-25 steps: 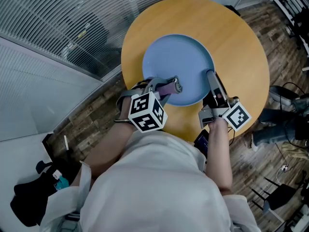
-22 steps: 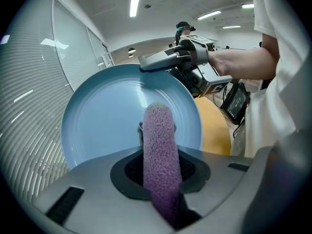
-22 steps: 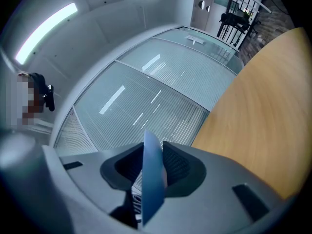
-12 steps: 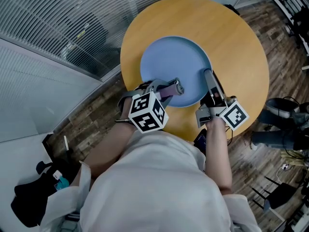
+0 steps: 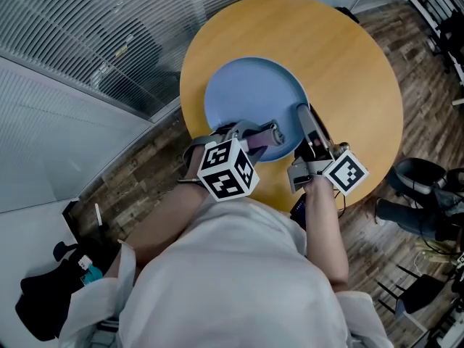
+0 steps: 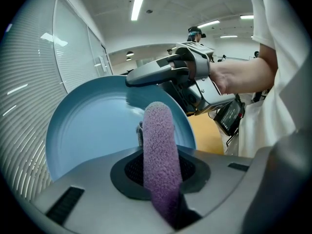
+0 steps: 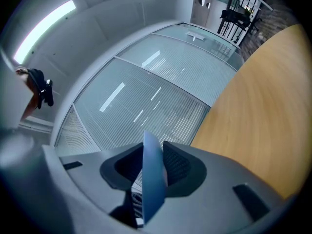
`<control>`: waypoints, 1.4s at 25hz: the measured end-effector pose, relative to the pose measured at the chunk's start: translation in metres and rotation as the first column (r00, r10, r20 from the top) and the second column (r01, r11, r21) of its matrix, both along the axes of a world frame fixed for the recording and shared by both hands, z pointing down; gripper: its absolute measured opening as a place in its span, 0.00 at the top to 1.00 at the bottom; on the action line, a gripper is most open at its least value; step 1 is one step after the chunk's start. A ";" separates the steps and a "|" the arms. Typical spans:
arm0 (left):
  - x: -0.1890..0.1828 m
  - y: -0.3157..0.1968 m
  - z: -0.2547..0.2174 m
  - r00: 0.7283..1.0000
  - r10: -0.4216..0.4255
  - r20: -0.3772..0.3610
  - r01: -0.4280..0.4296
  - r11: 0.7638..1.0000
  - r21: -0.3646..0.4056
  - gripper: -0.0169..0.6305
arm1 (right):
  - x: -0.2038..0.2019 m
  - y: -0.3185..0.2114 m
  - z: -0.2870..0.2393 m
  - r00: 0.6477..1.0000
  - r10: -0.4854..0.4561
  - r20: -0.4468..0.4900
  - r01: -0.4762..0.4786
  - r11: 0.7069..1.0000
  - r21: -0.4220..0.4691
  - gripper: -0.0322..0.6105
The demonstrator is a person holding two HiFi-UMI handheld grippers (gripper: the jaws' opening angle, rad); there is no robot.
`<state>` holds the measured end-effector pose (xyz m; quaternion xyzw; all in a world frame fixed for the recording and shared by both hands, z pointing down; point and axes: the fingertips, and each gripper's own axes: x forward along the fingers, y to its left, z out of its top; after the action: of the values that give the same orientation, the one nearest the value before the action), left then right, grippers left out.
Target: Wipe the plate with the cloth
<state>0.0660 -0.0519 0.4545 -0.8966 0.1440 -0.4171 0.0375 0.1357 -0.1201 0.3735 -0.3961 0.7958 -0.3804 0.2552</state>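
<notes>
The left gripper reaches forward and downward from the person's left forearm, its marker cube up toward the head camera. Its jaws are clamped on the purple cloth. In the left gripper view the cloth stands up as a fuzzy roll between the jaws, and its far end lies against the inner face of the blue plate.

The right gripper points roughly level, away from the person, with the hand gripping its handle from behind. Its jaws are closed on the plate's near right rim. In the right gripper view the rim runs edge-on between the two pads. The plate is tilted above the round wooden table, its hollow facing the left gripper and its held edge beside the right one.

Compared with a second ago, the left gripper and cloth sit a little further right, nearer the right gripper and the rim it holds. In the head view the plate's outline has moved slightly leftward over the table. Both grips look unchanged.
</notes>
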 end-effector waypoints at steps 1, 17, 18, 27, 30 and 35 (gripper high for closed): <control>0.003 0.000 -0.001 1.000 0.003 -0.004 -0.003 1.000 0.000 0.85 | 0.000 0.000 0.001 1.000 -0.003 0.000 0.003 1.000 -0.003 0.76; 0.008 0.035 -0.003 0.960 0.277 -0.030 -0.273 0.957 0.099 0.85 | -0.011 0.003 -0.002 1.000 -0.014 0.007 0.014 1.000 0.011 0.76; 0.006 0.037 -0.002 0.957 0.289 -0.020 -0.286 0.953 0.099 0.85 | -0.011 0.003 -0.002 1.000 -0.014 0.005 0.014 1.000 0.012 0.76; -0.012 0.044 0.010 0.928 0.366 0.077 -0.369 0.928 0.043 0.85 | -0.003 0.000 0.000 1.000 -0.010 0.014 0.010 1.000 -0.001 0.76; -0.021 0.042 0.018 0.923 0.367 0.119 -0.372 0.928 0.026 0.85 | 0.001 -0.001 0.003 1.000 -0.005 0.019 0.005 1.000 -0.008 0.76; -0.040 0.044 0.029 0.919 0.357 0.164 -0.363 0.932 0.005 0.85 | -0.003 0.002 0.011 1.000 -0.010 0.024 0.010 1.000 -0.024 0.76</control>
<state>0.0264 -0.0084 0.4830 -0.8704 -0.0194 -0.4713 0.1409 0.1329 -0.1179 0.3844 -0.3906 0.7899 -0.3961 0.2579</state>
